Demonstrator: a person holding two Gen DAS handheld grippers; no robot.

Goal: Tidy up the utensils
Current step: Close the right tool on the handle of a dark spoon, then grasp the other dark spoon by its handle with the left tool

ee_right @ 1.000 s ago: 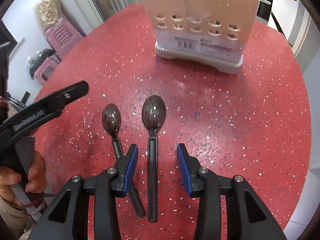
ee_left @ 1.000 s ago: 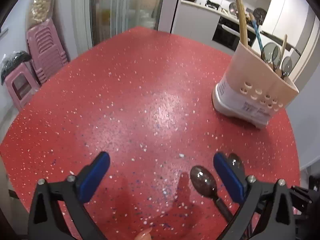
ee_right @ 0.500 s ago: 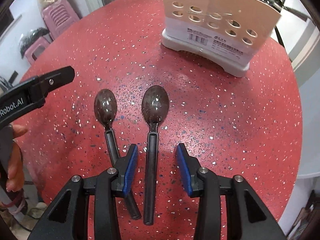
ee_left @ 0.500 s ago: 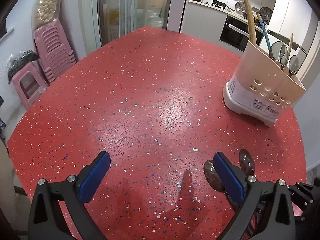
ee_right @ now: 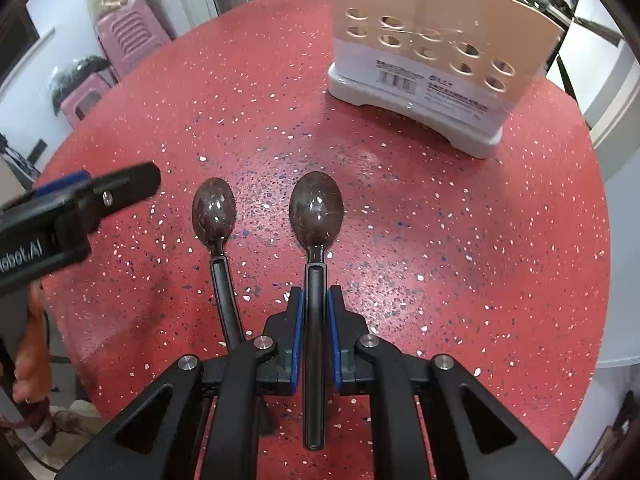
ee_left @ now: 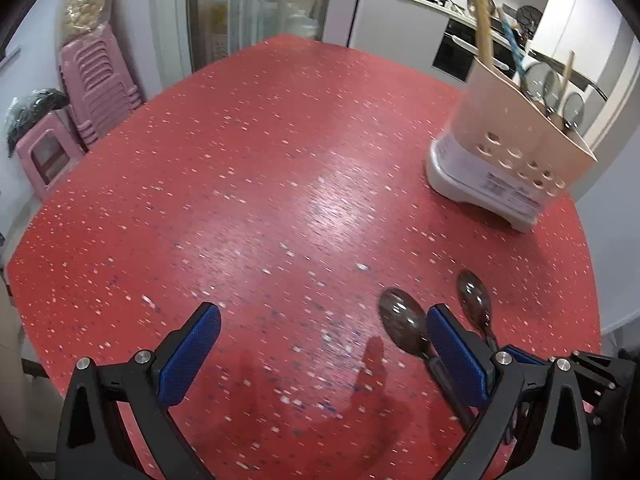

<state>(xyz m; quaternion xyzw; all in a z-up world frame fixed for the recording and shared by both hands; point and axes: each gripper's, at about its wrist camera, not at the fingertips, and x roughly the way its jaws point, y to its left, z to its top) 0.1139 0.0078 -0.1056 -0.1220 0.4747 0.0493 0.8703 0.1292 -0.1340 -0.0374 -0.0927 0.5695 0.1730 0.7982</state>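
Note:
Two dark spoons lie side by side on the red speckled table (ee_right: 460, 248). My right gripper (ee_right: 314, 312) is shut on the handle of the larger spoon (ee_right: 316, 210), which still rests on the table. The smaller spoon (ee_right: 214, 214) lies just left of it, free. A beige utensil holder (ee_right: 432, 40) stands beyond the spoons. My left gripper (ee_left: 320, 344) is open and empty, low over the table; both spoons show at its right finger, the smaller (ee_left: 402, 326) and the larger (ee_left: 474, 294). The holder (ee_left: 508, 152) with several utensils stands far right.
Pink plastic stools (ee_left: 100, 80) are stacked beyond the table's left edge. Kitchen cabinets and an oven (ee_left: 452, 52) lie behind the table. The left gripper's finger (ee_right: 100, 196) shows at the left of the right wrist view.
My right gripper has closed on the larger spoon's handle; it was open around it before. The left gripper has shifted slightly, staying open.

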